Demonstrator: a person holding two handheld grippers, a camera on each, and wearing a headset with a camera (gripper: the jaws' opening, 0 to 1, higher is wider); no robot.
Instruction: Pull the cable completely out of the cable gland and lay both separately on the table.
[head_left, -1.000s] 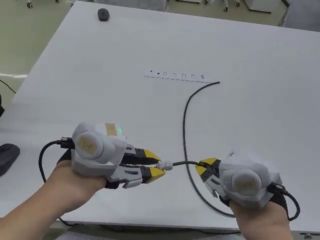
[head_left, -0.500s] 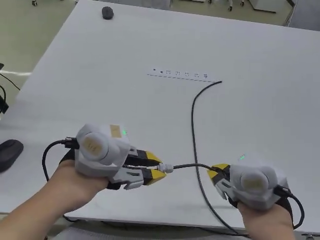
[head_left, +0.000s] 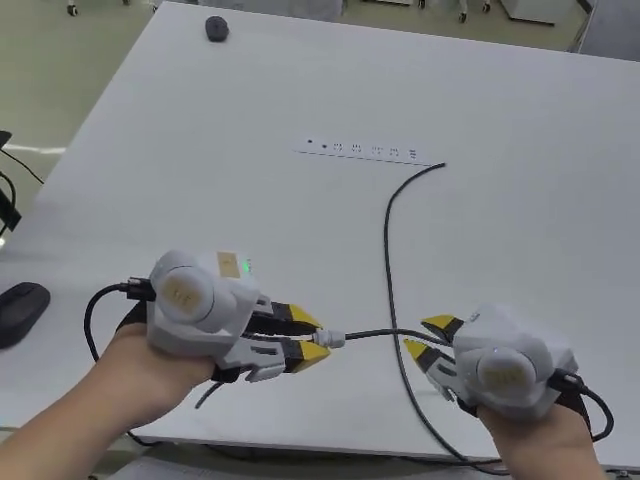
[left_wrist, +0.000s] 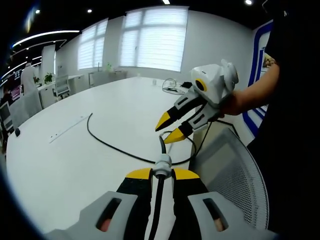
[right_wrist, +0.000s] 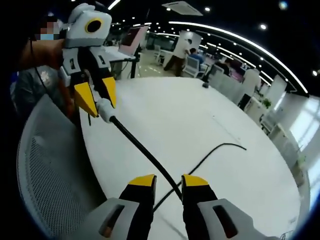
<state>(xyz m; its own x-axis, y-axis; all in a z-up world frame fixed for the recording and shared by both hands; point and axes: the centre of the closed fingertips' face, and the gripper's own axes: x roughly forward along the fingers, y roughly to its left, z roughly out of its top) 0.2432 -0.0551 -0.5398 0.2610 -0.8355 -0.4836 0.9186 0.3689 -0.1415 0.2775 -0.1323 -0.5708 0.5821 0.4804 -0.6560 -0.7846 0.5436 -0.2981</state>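
no legible text or labels

Small white plastic cable gland (head_left: 331, 340): off the table, pinched between the yellow tips of the left gripper (head_left: 318, 338), axis roughly level, pointing at the right gripper (head_left: 425, 337). Thin black cable (head_left: 386, 250): still threaded through the cable gland. It leaves the gland in the air, nearly straight, and passes between the right gripper's parted jaws; contact there unclear. It then loops by the near table edge and lies on the white tabletop (head_left: 200, 150) in a long gentle curve away from the person. Free end flat on the tabletop, well apart from the cable gland.
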